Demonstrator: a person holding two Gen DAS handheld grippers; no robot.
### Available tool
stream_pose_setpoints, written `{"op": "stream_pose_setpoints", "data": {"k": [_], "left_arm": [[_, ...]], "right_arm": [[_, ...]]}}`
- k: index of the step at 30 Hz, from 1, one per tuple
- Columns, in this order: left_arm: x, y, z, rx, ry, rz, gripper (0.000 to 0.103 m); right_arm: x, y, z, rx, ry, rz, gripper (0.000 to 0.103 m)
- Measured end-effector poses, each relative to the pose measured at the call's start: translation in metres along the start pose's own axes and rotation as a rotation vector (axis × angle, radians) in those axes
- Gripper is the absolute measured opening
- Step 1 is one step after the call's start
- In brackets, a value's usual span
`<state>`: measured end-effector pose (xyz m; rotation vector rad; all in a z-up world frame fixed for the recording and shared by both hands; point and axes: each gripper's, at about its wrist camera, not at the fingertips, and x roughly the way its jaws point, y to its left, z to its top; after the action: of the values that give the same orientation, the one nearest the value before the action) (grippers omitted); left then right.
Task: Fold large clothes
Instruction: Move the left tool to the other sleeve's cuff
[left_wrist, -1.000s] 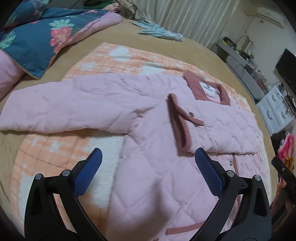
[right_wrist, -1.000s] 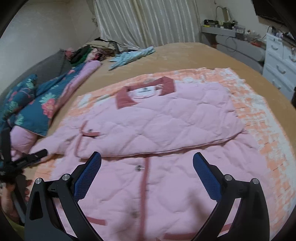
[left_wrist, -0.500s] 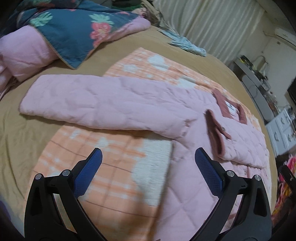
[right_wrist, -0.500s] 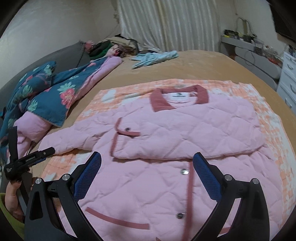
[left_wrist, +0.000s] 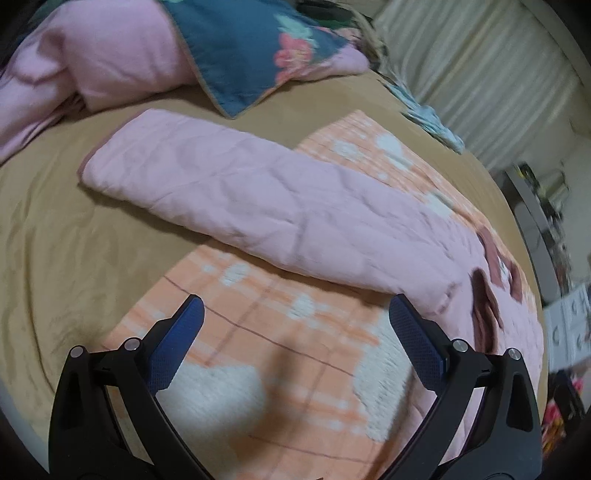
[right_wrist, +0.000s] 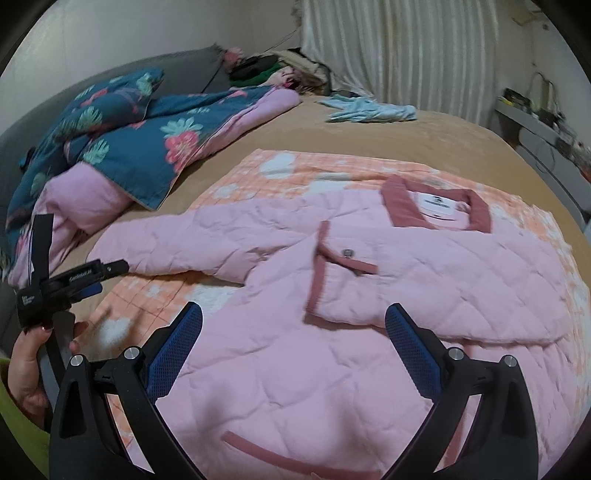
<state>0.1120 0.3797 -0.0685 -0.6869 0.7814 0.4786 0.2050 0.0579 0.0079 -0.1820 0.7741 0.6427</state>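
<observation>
Swinging away from the jacket's body since the earlier frames, the left wrist view now looks along the outstretched sleeve (left_wrist: 258, 199) toward its cuff, where a second ago it faced the collar and front. In this view the left gripper (left_wrist: 295, 321) hangs with its blue pads spread wide and nothing between them, above the orange checked blanket (left_wrist: 258, 354) and short of the sleeve, which lies flat and straight across the blanket's edge onto the tan bedsheet (left_wrist: 55, 240); the floral quilt (left_wrist: 240, 48) is bunched beyond it. In the right wrist view, which has drifted leftward too, the right gripper (right_wrist: 293, 328) is likewise spread and empty, hovering over the lower front of the pink quilted jacket (right_wrist: 369, 314). The jacket lies face up on the blanket, collar (right_wrist: 436, 208) toward the curtains. The far sleeve appears already folded across the chest, its cuff lying near the middle of the front. The near sleeve still reaches out to the left, where the left gripper (right_wrist: 86, 278) sits near its end in a person's hand (right_wrist: 26, 365). So I judge one sleeve done; the second sleeve and folding the body remain.
</observation>
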Motion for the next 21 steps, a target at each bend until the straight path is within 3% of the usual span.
{"op": "stream_pose_setpoints", "data": {"k": [9, 12, 16, 21], "left_arm": [[0.023, 0.039, 0.018, -0.120, -0.029, 0.048, 0.094], [0.034, 0.052, 0.025, -0.189, -0.015, 0.029, 0.094], [0.053, 0.068, 0.035, -0.283, -0.011, 0.033, 0.094], [0.066, 0.092, 0.050, -0.380, -0.077, 0.016, 0.094]], "right_arm": [[0.044, 0.031, 0.011, -0.040, 0.052, 0.029, 0.099], [0.054, 0.033, 0.015, -0.043, 0.055, 0.035, 0.099], [0.059, 0.027, 0.017, -0.031, 0.055, 0.036, 0.099], [0.059, 0.005, 0.012, 0.005, 0.056, 0.018, 0.099]]}}
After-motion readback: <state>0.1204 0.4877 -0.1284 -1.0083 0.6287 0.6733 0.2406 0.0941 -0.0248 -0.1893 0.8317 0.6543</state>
